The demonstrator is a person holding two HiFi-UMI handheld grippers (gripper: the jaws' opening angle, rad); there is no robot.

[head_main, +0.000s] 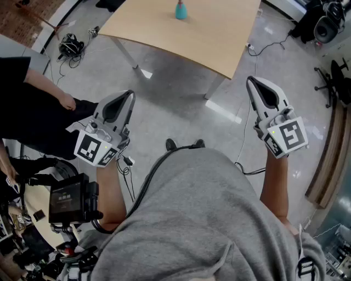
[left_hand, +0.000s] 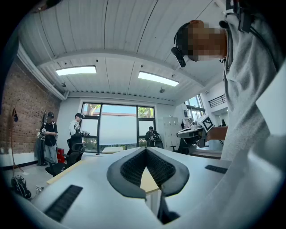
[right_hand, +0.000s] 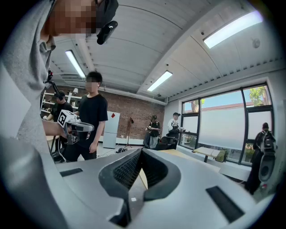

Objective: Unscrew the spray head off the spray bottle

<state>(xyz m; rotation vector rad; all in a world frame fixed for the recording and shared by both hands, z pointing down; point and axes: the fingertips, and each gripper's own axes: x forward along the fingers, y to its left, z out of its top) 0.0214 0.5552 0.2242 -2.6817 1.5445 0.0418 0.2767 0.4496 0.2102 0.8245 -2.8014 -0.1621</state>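
Hoodie fills the foreground, with the left tongs and right tongs beside it, both pressed together and empty, while the bottle stands upright on the tabletop, well ahead and about midway between them.

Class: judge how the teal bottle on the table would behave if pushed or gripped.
The teal bottle stands upright on the smooth table, so a push may slide or tip it. It looks small beside the table, so probably light.
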